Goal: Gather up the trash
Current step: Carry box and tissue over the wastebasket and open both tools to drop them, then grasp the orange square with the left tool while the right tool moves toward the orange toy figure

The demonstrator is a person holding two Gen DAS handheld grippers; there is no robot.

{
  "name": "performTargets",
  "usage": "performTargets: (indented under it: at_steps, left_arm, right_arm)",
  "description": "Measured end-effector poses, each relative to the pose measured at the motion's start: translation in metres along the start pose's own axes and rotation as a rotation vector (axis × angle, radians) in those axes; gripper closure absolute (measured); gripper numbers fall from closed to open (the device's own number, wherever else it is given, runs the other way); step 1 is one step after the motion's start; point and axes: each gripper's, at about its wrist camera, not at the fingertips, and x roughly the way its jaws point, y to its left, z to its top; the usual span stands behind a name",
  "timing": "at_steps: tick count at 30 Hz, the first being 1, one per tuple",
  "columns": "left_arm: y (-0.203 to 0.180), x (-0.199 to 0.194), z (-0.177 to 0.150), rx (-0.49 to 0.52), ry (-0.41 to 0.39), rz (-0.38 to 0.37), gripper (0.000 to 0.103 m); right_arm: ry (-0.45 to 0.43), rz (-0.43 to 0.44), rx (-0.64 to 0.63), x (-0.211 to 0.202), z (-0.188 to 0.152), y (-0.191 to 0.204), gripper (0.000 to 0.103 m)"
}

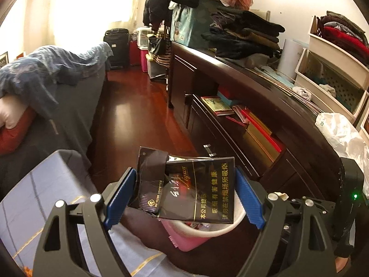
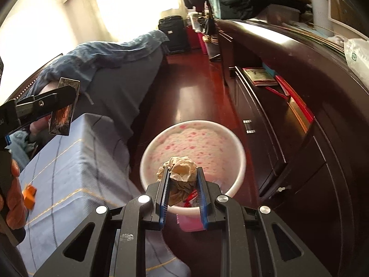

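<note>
The left gripper (image 1: 184, 194) is clamped on a black cigarette pack (image 1: 191, 184), its blue pads pressing the pack's two sides with the jaws standing wide; the pack's lid is torn open at the far end, and gold lettering runs across its face. Just beneath the pack, past the fingertips, sits a white-rimmed trash bin (image 1: 221, 229) with a pink body, some scraps visible inside. To the left of this gripper lies a blue-grey checked cloth (image 1: 46, 196), and farther out a bed with a rumpled blue cover (image 1: 57, 69).

The right gripper (image 2: 183, 184) is closed tight on a wad of crumpled tissue (image 2: 182, 170) (beige, bunched above the blue pads). Directly under and beyond its fingertips is the same trash bin (image 2: 239, 161), whose pale inner wall is speckled with pink; a red-and-white wrapper (image 2: 192, 196) lies at the bottom. To the left of this gripper the other gripper appears side-on with the pack in its jaws, and a person's hand (image 2: 13, 198) wraps the handle. To the right runs a dark wooden cabinet (image 2: 299, 138) with an open shelf holding red and gold boxes (image 2: 297, 106).
</note>
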Motion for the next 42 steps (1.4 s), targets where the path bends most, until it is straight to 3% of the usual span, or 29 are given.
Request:
performTargets:
  at_steps: [14, 19, 21, 24, 29, 33, 42]
  left_arm:
    - [-0.017, 0.079, 0.011, -0.014, 0.084, -0.054, 0.019]
    - [-0.012, 0.093, 0.013, -0.037, 0.096, -0.060, 0.014]
    - [-0.009, 0.097, 0.016, -0.050, 0.098, -0.072, 0.009]
    - [-0.005, 0.099, 0.019, -0.068, 0.091, -0.080, 0.005]
    - [0.004, 0.091, 0.021, -0.098, 0.075, -0.083, 0.004]
    - [0.011, 0.079, 0.018, -0.111, 0.056, -0.065, 0.004]
    - [0.033, 0.032, 0.005, -0.124, 0.013, 0.034, 0.004]
  right_arm:
    - [0.014, -0.047, 0.040, 0.045, 0.008, -0.018, 0.081]
    - [0.009, -0.059, 0.037, 0.059, 0.011, -0.017, 0.081]
    - [-0.003, -0.065, 0.028, 0.064, 0.013, -0.015, 0.074]
    - [-0.015, -0.081, 0.016, 0.071, 0.014, -0.014, 0.067]
    - [0.000, -0.084, 0.022, 0.072, 0.009, -0.014, 0.066]
    - [0.004, -0.090, 0.017, 0.066, 0.003, -0.011, 0.059]
    - [-0.001, -0.064, 0.001, 0.048, 0.001, 0.006, 0.049]
